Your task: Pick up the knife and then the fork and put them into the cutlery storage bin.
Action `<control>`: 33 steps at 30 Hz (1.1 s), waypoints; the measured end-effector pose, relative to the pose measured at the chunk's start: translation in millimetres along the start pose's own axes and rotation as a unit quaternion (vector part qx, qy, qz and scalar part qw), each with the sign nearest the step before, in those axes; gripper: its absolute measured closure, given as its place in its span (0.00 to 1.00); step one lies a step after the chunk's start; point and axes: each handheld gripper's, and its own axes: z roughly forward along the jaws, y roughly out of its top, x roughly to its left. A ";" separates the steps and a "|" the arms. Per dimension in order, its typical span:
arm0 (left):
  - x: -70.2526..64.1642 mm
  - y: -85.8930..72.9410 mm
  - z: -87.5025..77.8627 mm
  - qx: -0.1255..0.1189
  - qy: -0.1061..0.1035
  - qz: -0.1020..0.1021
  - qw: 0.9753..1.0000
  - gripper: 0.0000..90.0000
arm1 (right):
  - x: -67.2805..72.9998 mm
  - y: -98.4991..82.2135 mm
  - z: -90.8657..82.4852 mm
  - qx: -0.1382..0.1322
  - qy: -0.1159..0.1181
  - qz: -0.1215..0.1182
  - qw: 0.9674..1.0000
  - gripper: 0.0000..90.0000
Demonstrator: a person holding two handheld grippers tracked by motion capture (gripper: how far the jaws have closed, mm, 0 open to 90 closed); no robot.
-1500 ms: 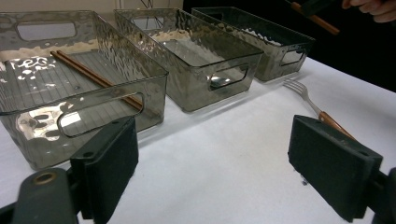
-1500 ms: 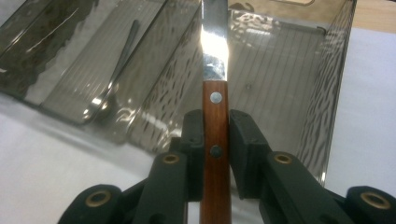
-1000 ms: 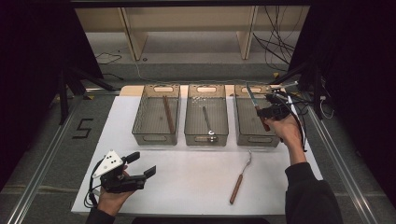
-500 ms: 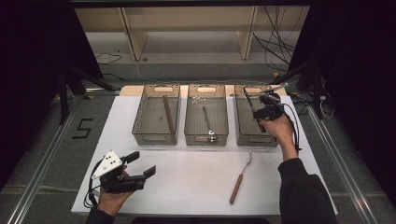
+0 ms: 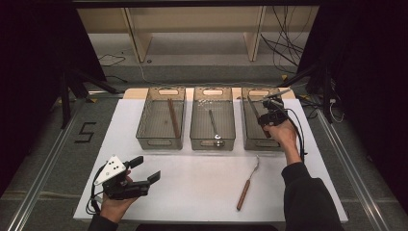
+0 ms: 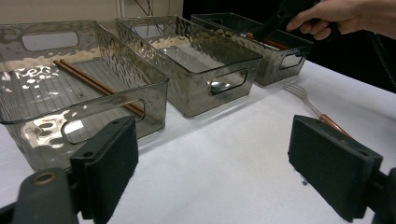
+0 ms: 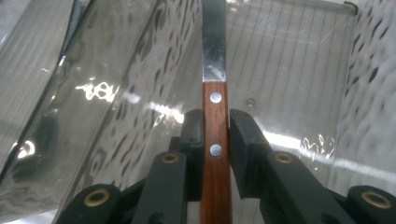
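Observation:
My right gripper (image 5: pixel 268 117) is shut on the brown wooden handle of a knife (image 7: pixel 215 116), whose steel blade points down into the right clear bin (image 5: pixel 249 140). In the high view the knife (image 5: pixel 254 111) slants over that bin's left side. In the right gripper view the pads (image 7: pixel 243 135) of my right gripper (image 7: pixel 215 127) press the riveted handle from both sides. My left gripper (image 5: pixel 146 169) rests open near the white table's front left, with nothing between its jaws (image 6: pixel 233 172). A fork (image 5: pixel 248 183) with a wooden handle lies on the table in front of the right bin.
Three clear bins stand in a row at the back of the white tabletop (image 5: pixel 192 192). The left bin (image 5: pixel 144 137) holds chopsticks (image 5: pixel 173 118); the middle bin (image 5: pixel 195 139) holds a spoon (image 5: pixel 214 125). Cables trail off the right edge.
My right hand has moved left and sunk a little, lowering the knife into the right bin. The left gripper has stayed put.

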 end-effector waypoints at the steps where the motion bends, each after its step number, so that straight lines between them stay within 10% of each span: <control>1: 0.0 0.0 0.0 0.000 0.000 0.000 1.000 0.17 | -0.7 -0.1 0.7 0.001 0.001 0.003 1.000 0.83; 20: -0.5 -0.5 1.5 0.002 0.000 0.000 1.000 0.17 | 9.3 -14.4 -48.8 -0.064 0.047 -0.026 0.997 0.40; 33: -0.9 -0.4 1.0 0.003 0.001 0.003 1.000 0.17 | 53.4 -84.8 -85.9 -0.082 0.077 -0.086 0.990 0.37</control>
